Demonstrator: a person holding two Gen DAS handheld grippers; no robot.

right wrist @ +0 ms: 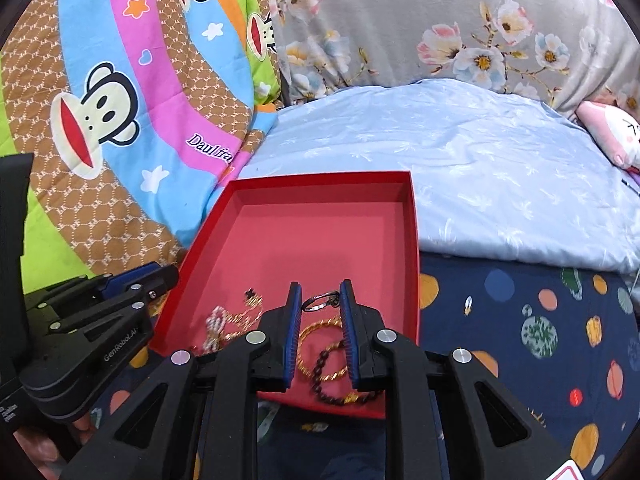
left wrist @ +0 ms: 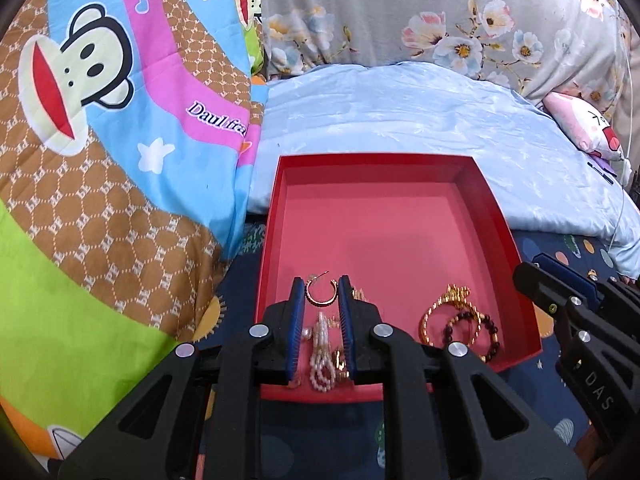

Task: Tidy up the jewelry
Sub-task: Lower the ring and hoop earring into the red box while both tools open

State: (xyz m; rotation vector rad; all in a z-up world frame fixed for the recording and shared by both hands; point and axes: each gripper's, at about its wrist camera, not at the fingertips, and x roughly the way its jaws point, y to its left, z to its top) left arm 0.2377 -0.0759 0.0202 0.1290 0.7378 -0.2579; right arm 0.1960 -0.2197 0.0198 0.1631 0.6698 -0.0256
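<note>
A red tray [left wrist: 496,216] lies on the bed and holds jewelry at its near end. My left gripper [left wrist: 321,286] hovers over the tray's near left part, its jaws a little apart around a gold hoop earring [left wrist: 320,295]; whether it pinches the hoop I cannot tell. A pearl piece [left wrist: 321,354] lies below it. A gold bangle [left wrist: 434,320] and a dark bead bracelet [left wrist: 492,330] lie to the right. My right gripper [right wrist: 321,292] has a thin silver ring [right wrist: 318,302] between its tips, above the gold bangle [right wrist: 316,330] and bead bracelet [right wrist: 320,366].
A cartoon monkey quilt [left wrist: 100,160] is bunched up left of the tray. A pale blue blanket [left wrist: 400,120] lies behind it, a floral cover [left wrist: 440,12] beyond. A pink plush [left wrist: 580,128] sits far right. The navy planet-print sheet [right wrist: 540,320] lies right of the tray [right wrist: 414,240].
</note>
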